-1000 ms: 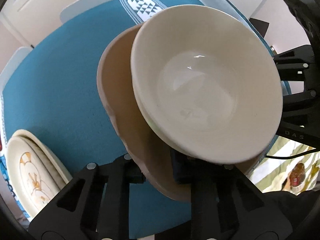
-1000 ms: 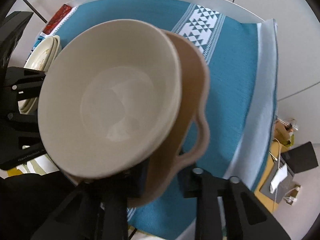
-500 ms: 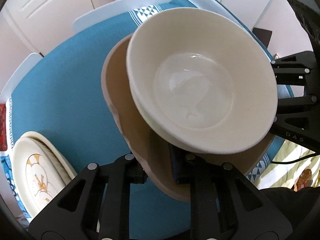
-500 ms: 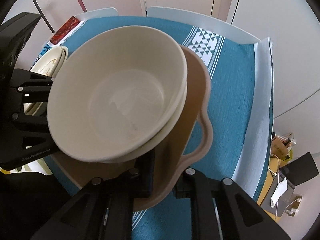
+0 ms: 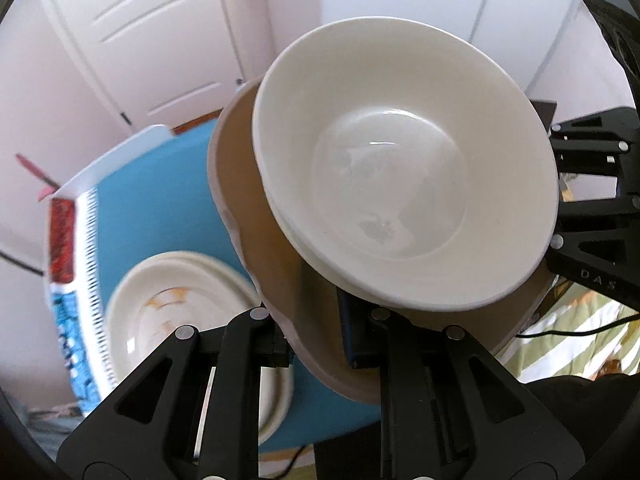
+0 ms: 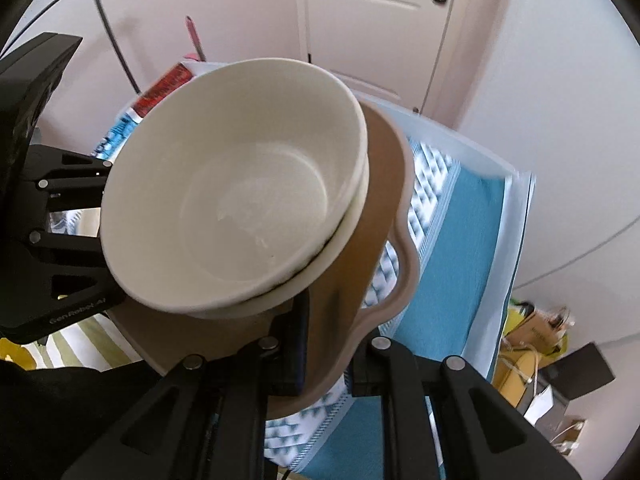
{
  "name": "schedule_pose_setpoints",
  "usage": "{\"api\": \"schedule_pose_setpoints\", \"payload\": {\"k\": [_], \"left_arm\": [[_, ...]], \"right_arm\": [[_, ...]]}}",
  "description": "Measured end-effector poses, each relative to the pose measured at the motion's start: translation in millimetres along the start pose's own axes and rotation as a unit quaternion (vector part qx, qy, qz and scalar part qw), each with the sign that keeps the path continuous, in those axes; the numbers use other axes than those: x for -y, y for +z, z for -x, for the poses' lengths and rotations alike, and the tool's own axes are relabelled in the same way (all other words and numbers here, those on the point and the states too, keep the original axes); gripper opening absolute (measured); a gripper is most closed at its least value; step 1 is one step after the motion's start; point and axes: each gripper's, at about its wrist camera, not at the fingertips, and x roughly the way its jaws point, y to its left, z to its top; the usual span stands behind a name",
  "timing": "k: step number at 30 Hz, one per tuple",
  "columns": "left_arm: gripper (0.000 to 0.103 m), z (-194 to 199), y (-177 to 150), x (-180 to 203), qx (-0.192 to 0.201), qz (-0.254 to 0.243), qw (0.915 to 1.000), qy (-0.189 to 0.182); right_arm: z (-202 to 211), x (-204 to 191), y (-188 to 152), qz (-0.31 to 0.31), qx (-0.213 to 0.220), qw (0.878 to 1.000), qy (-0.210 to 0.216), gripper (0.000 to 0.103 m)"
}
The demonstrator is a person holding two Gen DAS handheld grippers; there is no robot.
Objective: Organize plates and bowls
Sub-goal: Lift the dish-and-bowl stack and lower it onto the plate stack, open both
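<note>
1. Left wrist view: the left tongs (image 5: 316, 344) are closed on the near rim of a brown scalloped tray (image 5: 256, 216), one finger on its outer side and one on its inner side.
2. Two nested cream bowls (image 5: 404, 184) sit on that tray, filling the centre and upper right of the frame and tilted toward the camera.
3. At the lower left of the same frame, a stack of cream plates (image 5: 188, 320) with a faint orange pattern lies on the blue tablecloth (image 5: 160, 208), below and apart from the raised tray.
4. At the right edge, the black body of the right tongs (image 5: 592, 208) reaches the tray's opposite rim.
5. Right wrist view: the right tongs (image 6: 332, 356) are closed on the tray's (image 6: 384, 216) wavy edge at lower centre.
6. The bowls (image 6: 240, 208) fill the centre-left of this frame, the upper one seated inside the lower.
7. The left tongs (image 6: 60, 216) show at the left edge, against the tray's far side.
8. The tablecloth (image 6: 460, 240), with a white triangle-patterned band, covers the table at right; a white door (image 6: 372, 20) stands at top.
</note>
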Motion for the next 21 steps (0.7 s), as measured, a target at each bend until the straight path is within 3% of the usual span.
{"api": "schedule_pose_setpoints", "payload": {"k": [5,11,21], "left_arm": [[0.014,32.0,-9.1,-40.8,0.000,0.004,0.9999,0.012],[0.014,48.9,-28.1,-97.3,-0.013,0.000,0.9998,0.016],[0.014,5.0,-73.8,-165.4,-0.054,-0.019,0.9983,0.003]], "right_arm": [[16.3,-39.9,26.7,0.014,0.005,1.000,0.003,0.013],[1.4,-100.2,44.2,-0.002,-0.004,1.000,0.013,0.013],[-54.4,-159.3,44.9,-0.043,-0.021,0.999,0.011,0.013]]}}
